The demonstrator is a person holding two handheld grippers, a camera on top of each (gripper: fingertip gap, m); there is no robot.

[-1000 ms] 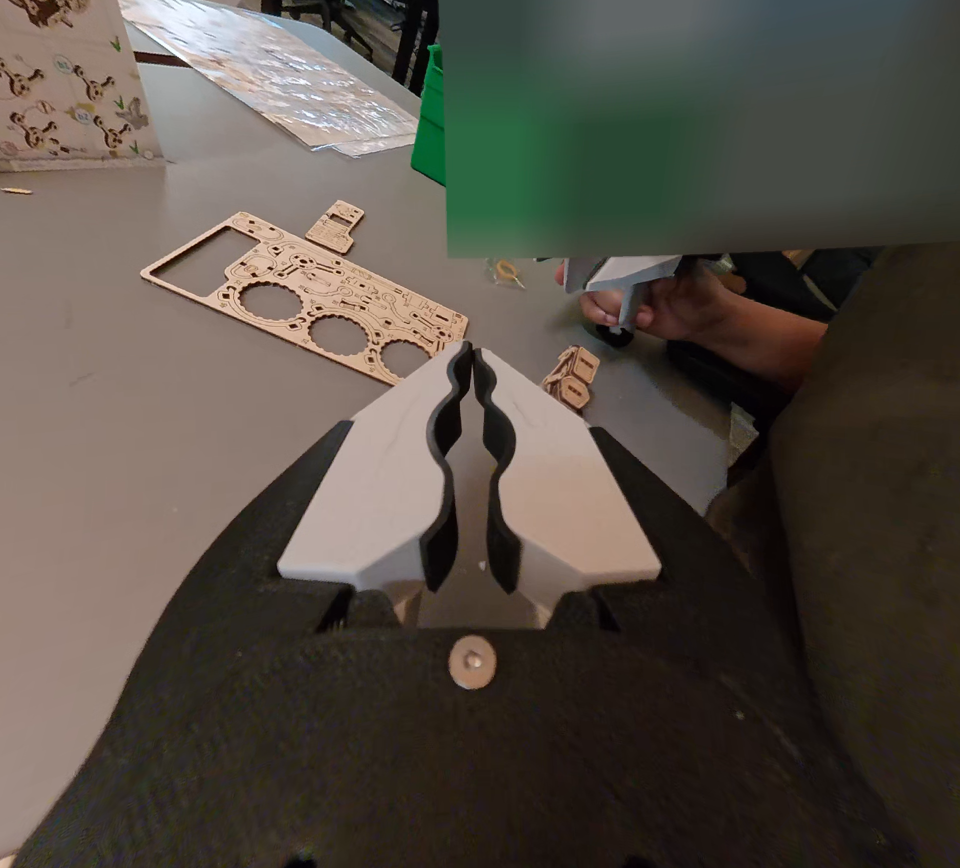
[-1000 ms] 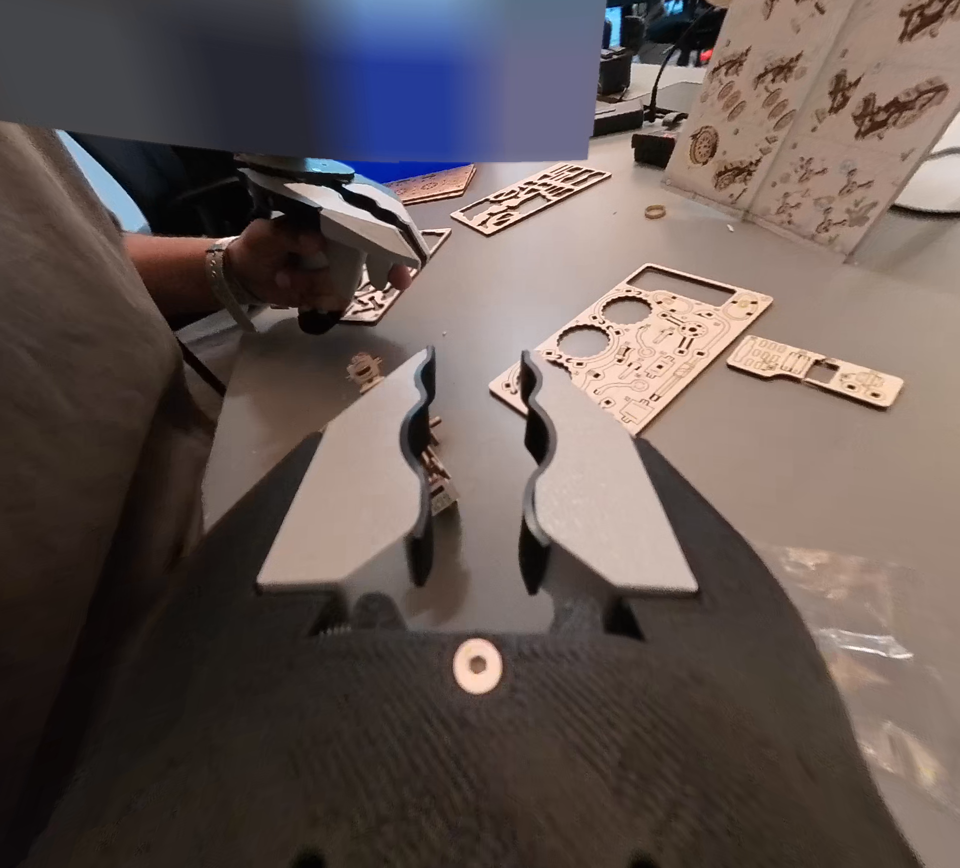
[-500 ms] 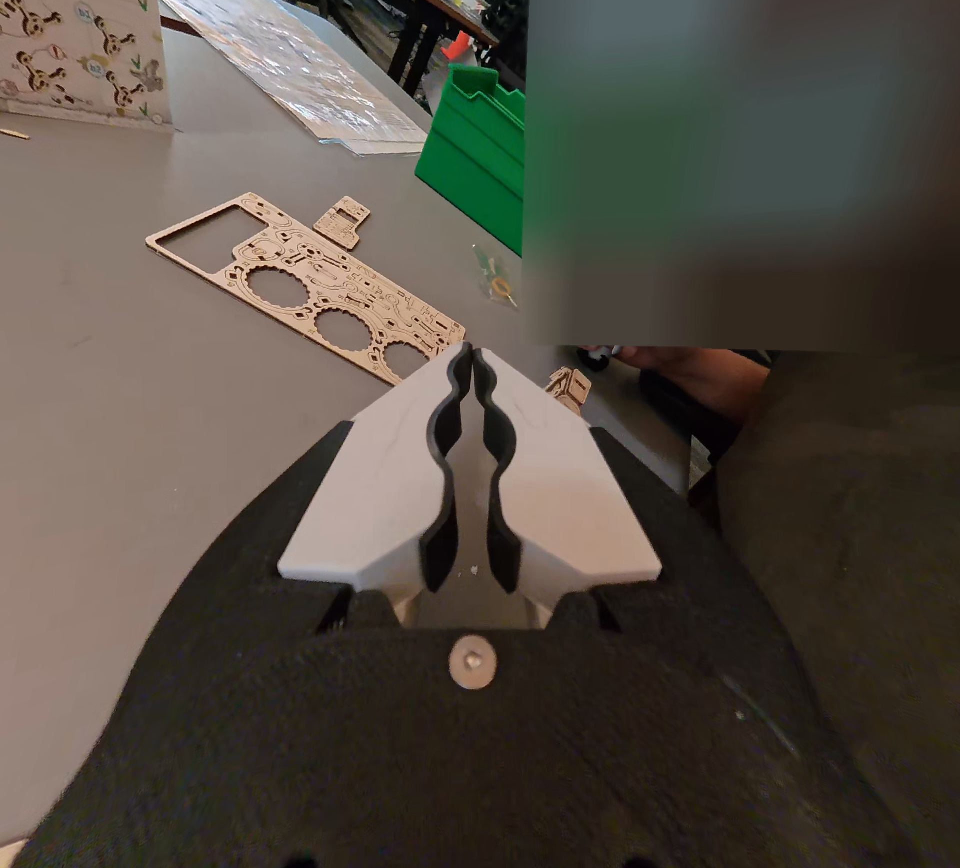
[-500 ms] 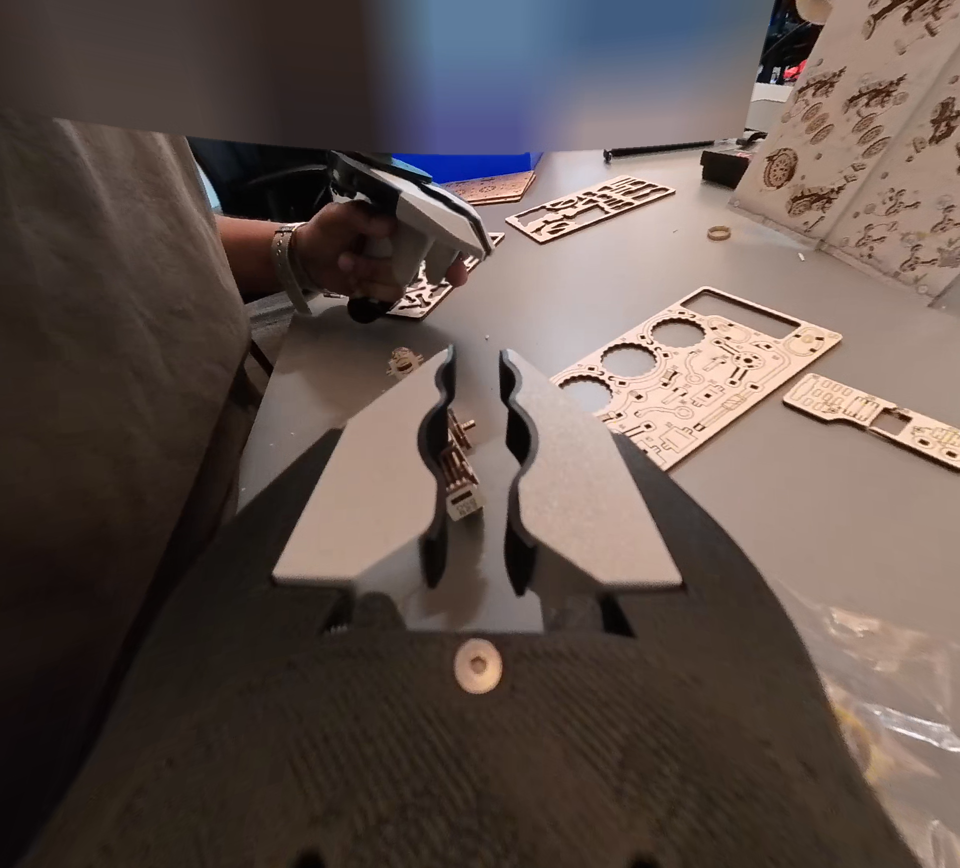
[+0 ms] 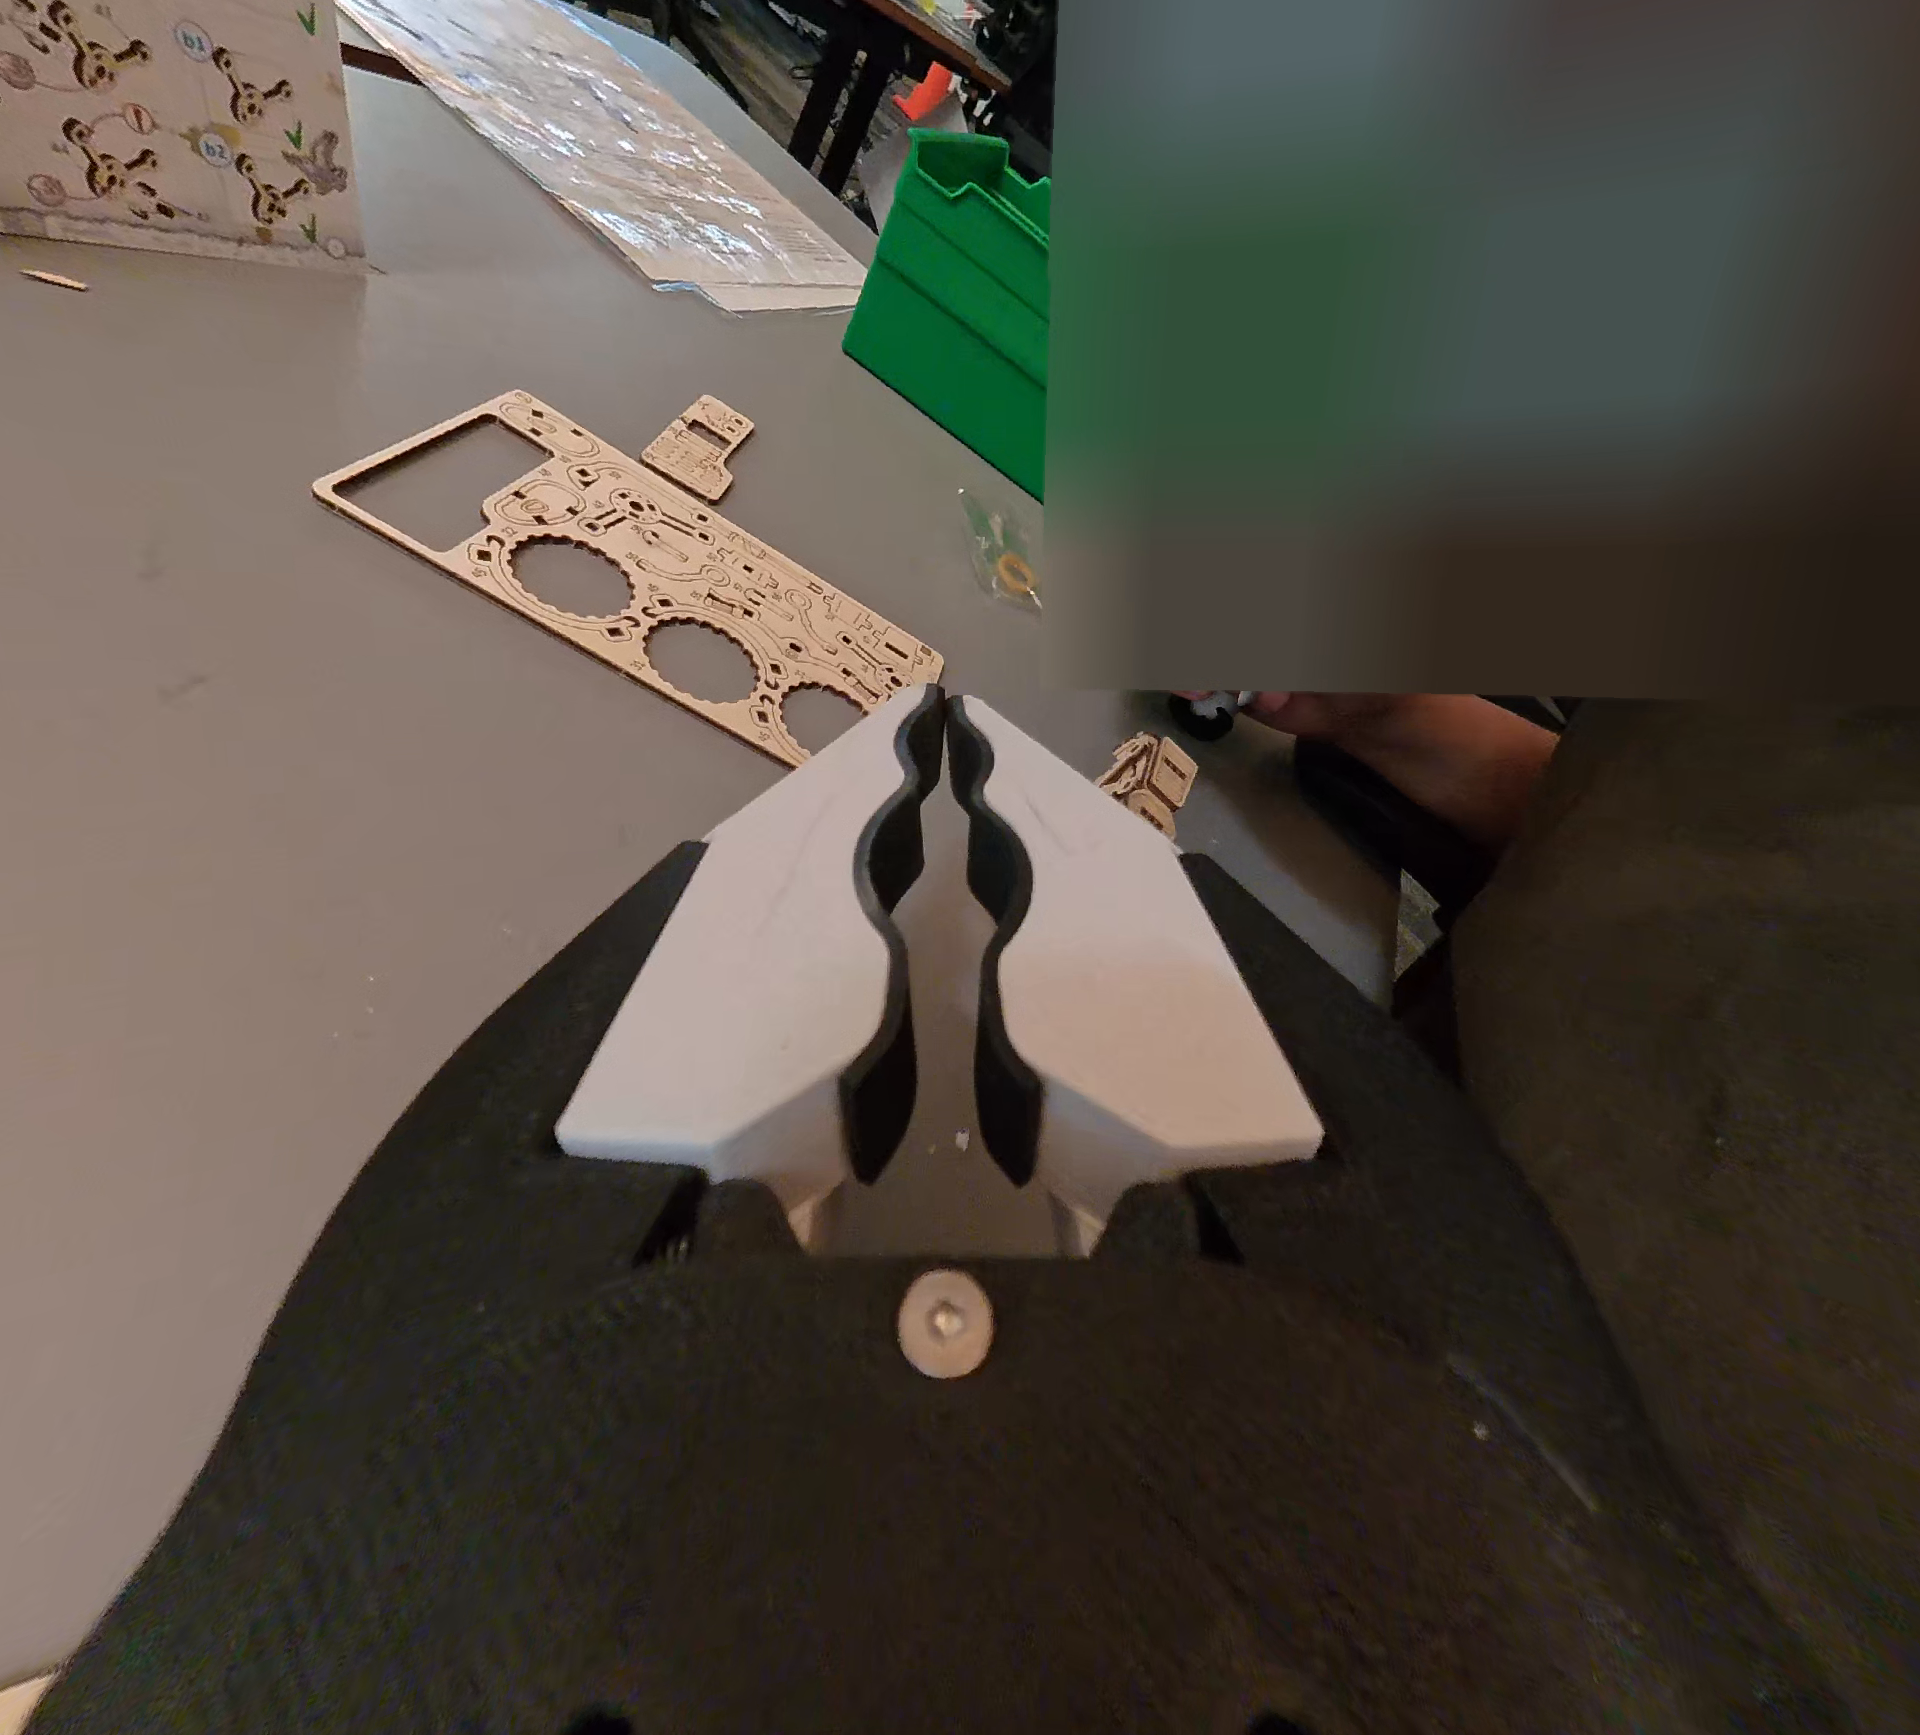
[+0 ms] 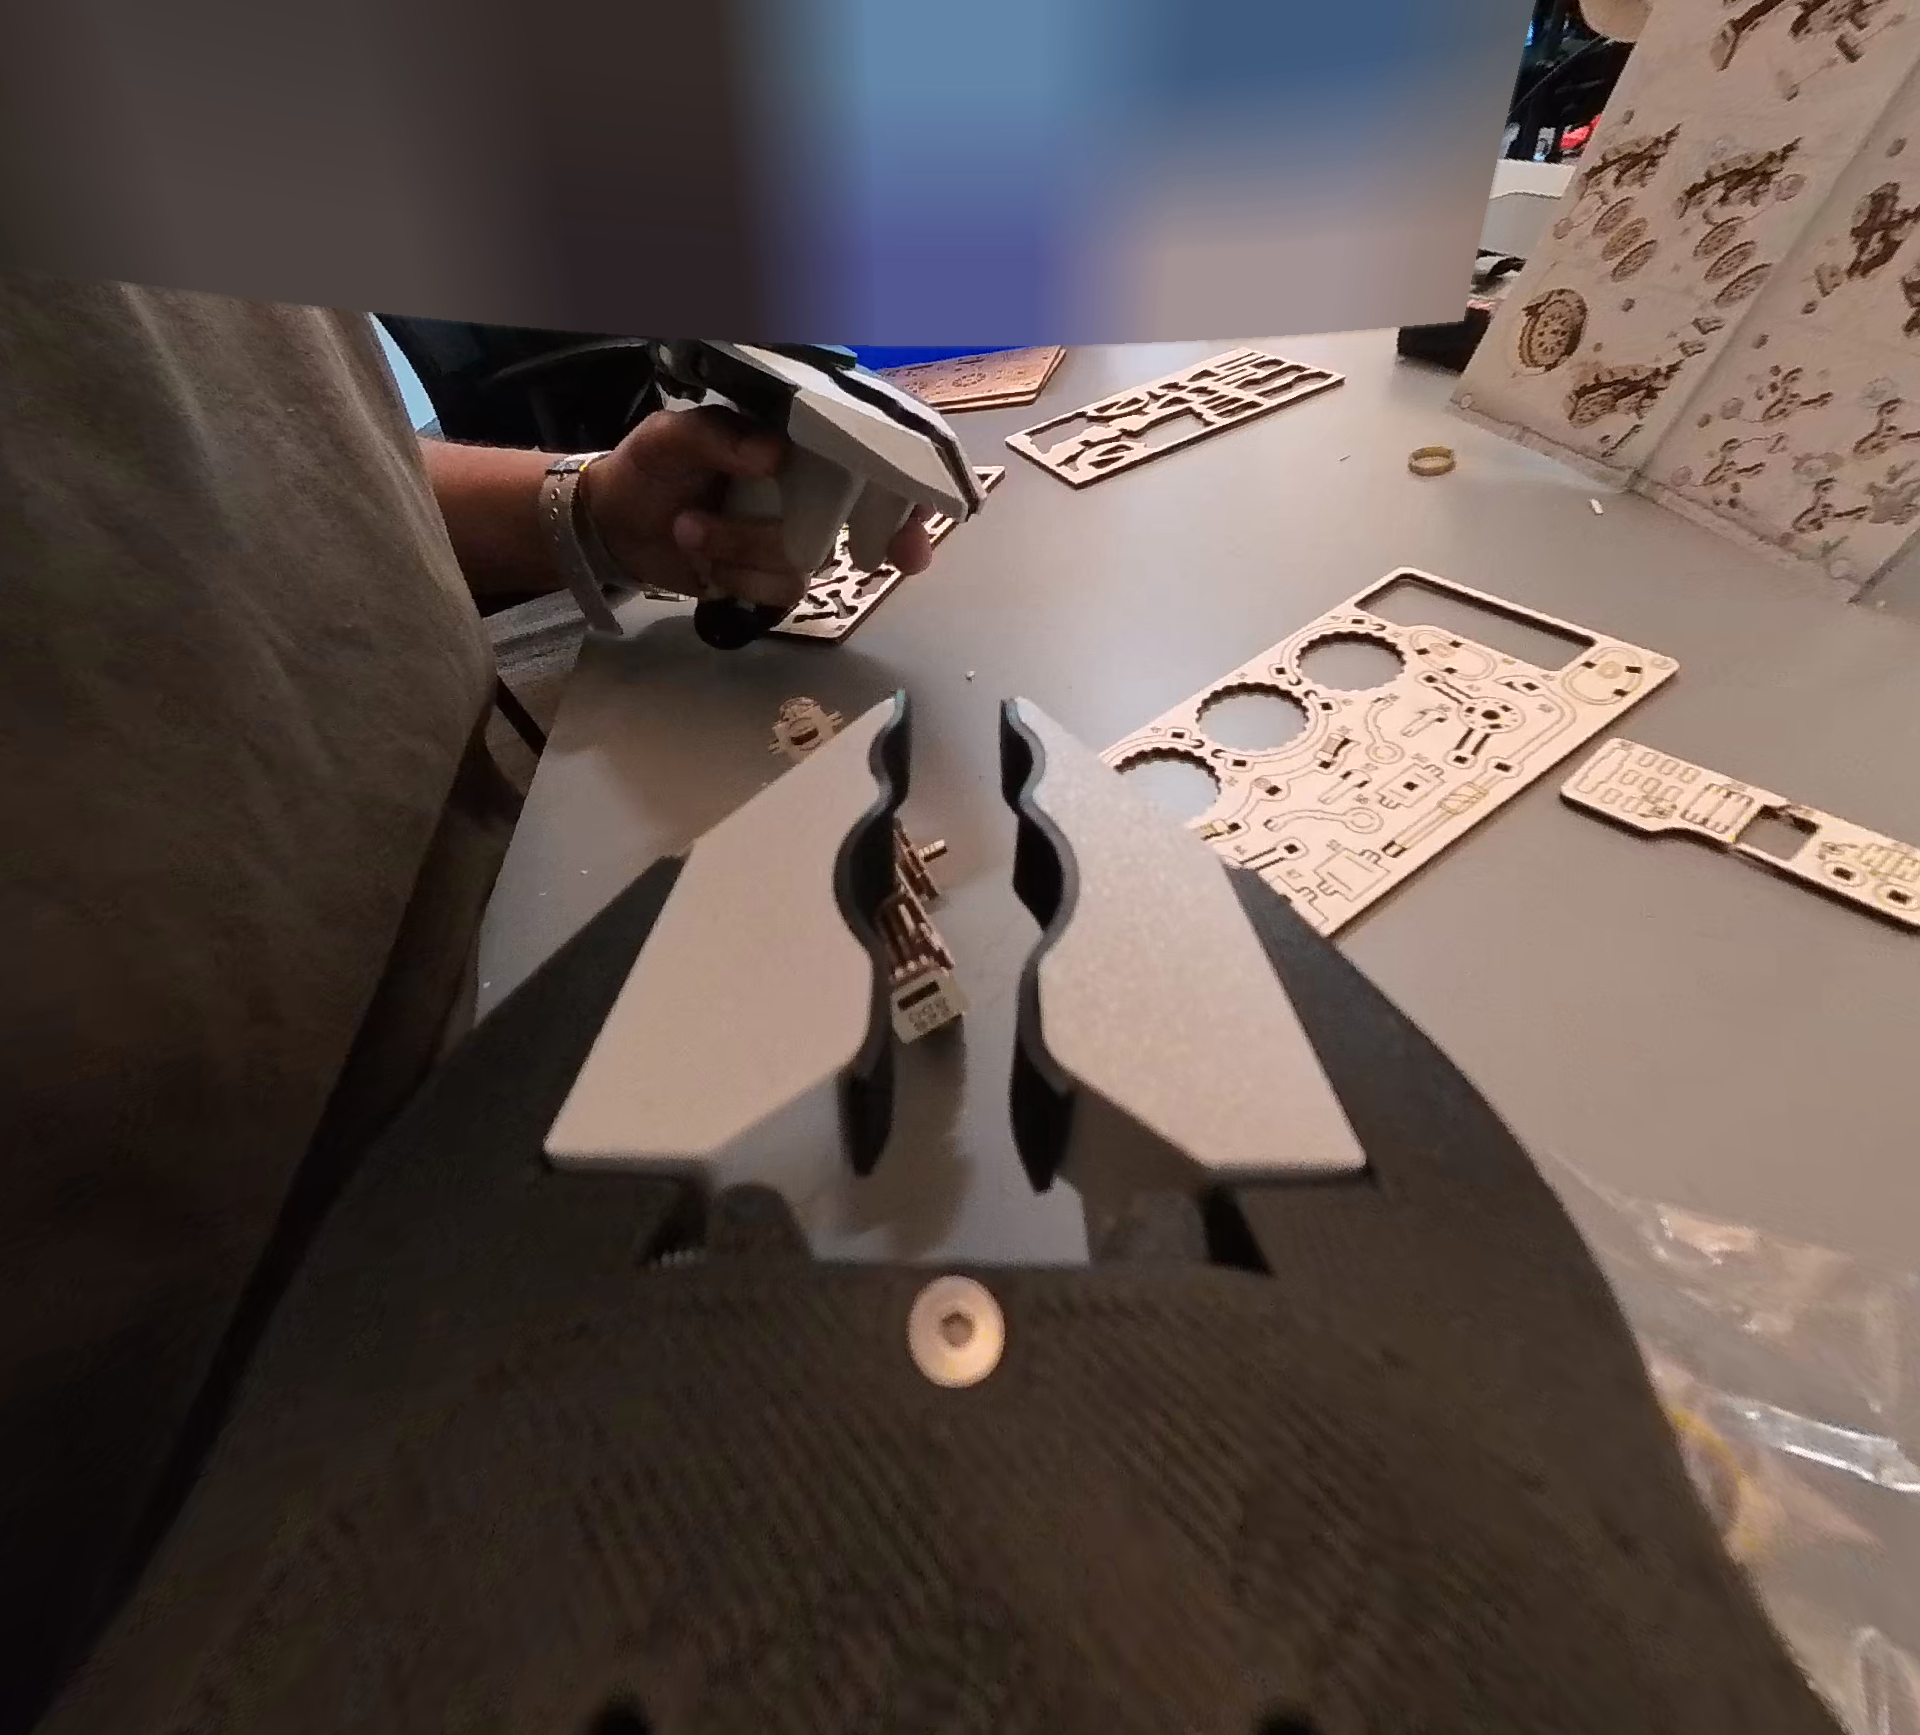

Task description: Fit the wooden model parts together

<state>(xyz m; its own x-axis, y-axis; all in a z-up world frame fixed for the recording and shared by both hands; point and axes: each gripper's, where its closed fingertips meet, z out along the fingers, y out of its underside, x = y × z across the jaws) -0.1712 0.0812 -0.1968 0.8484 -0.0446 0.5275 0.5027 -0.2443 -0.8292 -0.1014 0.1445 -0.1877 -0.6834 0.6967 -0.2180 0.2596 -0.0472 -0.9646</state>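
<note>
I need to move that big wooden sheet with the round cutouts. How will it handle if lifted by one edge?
The sheet looks thin and flat, so probably light but bendy. Three large holes and many cut outlines leave narrow webs, so it may crack. It lies flush on the table, so catching an edge could be fiddly.

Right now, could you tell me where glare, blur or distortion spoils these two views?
Left wrist view: glare on the plastic sheet, table edge bowed by the wide lens. Right wrist view: plastic bag soft and shiny, small assembly fairly sharp between the right gripper fingers.
</note>
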